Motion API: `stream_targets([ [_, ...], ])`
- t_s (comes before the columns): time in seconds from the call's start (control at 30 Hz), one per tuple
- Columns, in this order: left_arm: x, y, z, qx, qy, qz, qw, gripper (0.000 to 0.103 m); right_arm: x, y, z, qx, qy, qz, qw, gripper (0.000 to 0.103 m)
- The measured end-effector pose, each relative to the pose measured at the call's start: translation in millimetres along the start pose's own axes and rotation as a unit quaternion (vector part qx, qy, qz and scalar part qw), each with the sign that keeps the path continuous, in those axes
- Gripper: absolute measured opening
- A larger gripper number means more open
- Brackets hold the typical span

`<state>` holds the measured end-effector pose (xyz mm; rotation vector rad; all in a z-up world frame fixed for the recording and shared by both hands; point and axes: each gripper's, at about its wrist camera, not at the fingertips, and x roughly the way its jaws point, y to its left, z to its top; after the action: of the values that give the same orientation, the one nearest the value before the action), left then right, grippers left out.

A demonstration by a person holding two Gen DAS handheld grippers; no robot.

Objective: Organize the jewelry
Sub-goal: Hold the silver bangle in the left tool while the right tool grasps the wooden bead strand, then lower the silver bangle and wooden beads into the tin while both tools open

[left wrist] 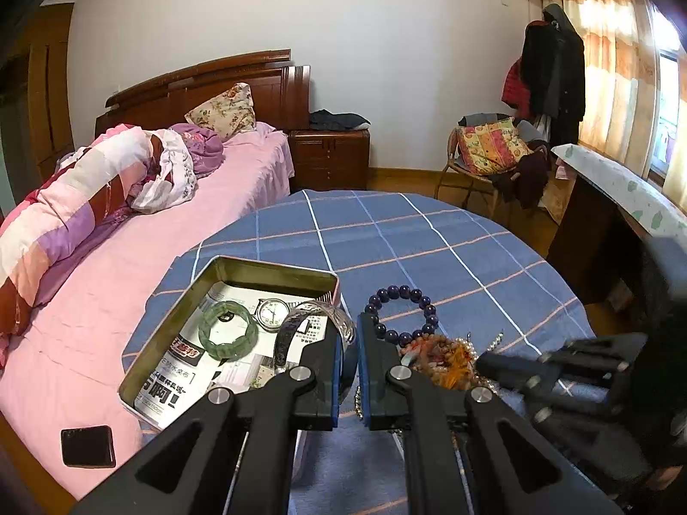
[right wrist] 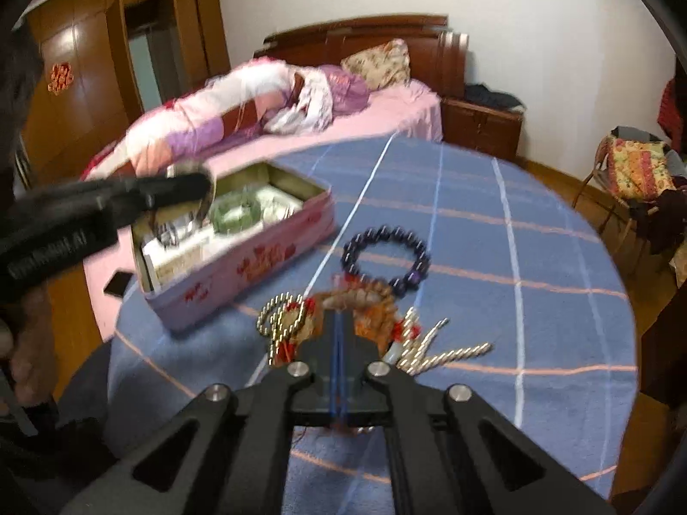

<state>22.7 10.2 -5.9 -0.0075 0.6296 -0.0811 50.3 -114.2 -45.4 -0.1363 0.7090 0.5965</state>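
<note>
Bedroom setting: a round table under a blue checked cloth (left wrist: 429,249) stands beside a bed with a pink sheet (left wrist: 129,300). An open tin box (left wrist: 180,313), lined with printed paper, sits on the cloth toward the bed.

Contents already in the tin box: a green jade bangle (left wrist: 227,329) and a wristwatch (left wrist: 272,312).

Left gripper (left wrist: 348,369): jaws nearly together, clamped on the band of a silver cuff bracelet (left wrist: 296,326). The cuff hangs above the near end of the tin, as the right wrist view confirms.

Right gripper (right wrist: 339,343): jaws fully together, pinching what appear to be thin cords of a tangled pile (right wrist: 360,304) of orange-brown beads, red thread and tassel. Two twisted metal-bead strands (right wrist: 283,313) lie in the same tangle. A purple bead bracelet (right wrist: 386,253) lies flat on the cloth just beyond the pile, untouched.

Procedure for the step in hand, as judged:
1. Lower the cuff over bare paper, clear of the bangle and watch, before parting the left jaws; a drop from height may strike the watch face.
2. Raise the right gripper slowly. The grip is on a thin strand only, so neighbouring strands may drag along or the strand may slip.
3. If the metal strands rise with it, pause and let them fall free before moving to the tin.
</note>
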Motion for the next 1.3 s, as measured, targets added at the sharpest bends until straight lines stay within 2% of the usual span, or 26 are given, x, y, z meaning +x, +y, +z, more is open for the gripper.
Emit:
stream_targets([
  [0.13,-5,2,2,-0.001,-0.007,0.000,1.0000,0.006,-13,-3,11,0.001,-0.020,-0.004,1.000,0.001],
  [0.27,-5,2,2,-0.001,-0.007,0.000,1.0000,0.006,0,0,8,-0.006,0.008,0.016,1.000,0.004],
  [0.33,-5,2,2,0.000,-0.005,-0.001,1.0000,0.006,10,4,3,-0.011,0.023,0.010,1.000,0.012],
  [0.4,-3,2,1,0.000,-0.001,-0.001,1.0000,0.006,26,9,-2,-0.021,0.043,0.004,0.999,0.032],
  [0.57,4,4,-2,-0.003,0.009,0.000,1.0000,0.006,49,9,-13,-0.037,0.077,-0.011,0.996,0.046],
  [0.67,4,4,-2,-0.004,0.010,0.000,0.9999,0.006,44,6,-12,-0.033,0.069,-0.017,0.997,0.016],
  [1.03,-2,7,0,-0.004,-0.003,0.001,1.0000,0.006,-19,-6,20,-0.012,-0.025,-0.029,0.999,0.016],
  [1.3,-14,25,15,-0.005,-0.021,0.019,0.9996,0.006,-30,3,50,-0.027,-0.058,-0.026,0.998,0.016],
])
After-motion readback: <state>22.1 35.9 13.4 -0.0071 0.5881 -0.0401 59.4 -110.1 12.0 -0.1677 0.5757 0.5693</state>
